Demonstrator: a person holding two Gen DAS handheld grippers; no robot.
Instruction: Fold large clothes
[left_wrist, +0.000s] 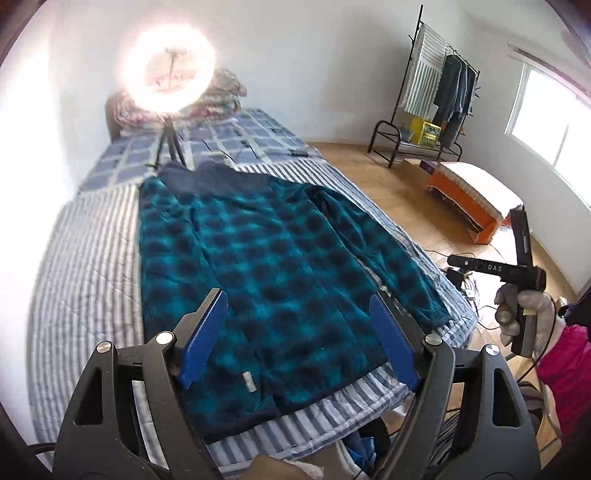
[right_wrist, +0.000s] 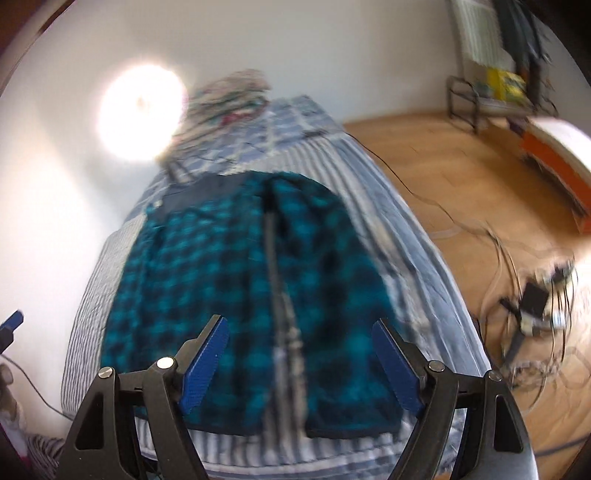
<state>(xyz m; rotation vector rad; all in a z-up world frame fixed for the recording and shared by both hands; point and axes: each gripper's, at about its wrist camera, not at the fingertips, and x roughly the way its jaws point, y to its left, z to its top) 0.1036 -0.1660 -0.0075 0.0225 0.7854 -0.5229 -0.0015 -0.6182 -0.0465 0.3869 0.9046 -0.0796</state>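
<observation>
Your left gripper (left_wrist: 297, 339) and right gripper (right_wrist: 299, 365) both hang with jaws wide and empty above the plaid jacket (left_wrist: 258, 266), spread flat toward 12 o'clock on the bed (left_wrist: 92, 266), ready for folding.

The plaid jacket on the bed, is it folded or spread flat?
Partly folded: the plaid jacket lies flat along the bed, with both sleeves turned in over the body and the hem still unfolded.

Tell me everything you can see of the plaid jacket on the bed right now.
The jacket is fleecy-looking teal and dark plaid with a navy collar or hood end toward the pillows. It lies flat lengthwise on the striped bedspread, front up, zipper closed down the middle, sleeves along its sides, hem nearest the cameras. Neither gripper touches it.
</observation>
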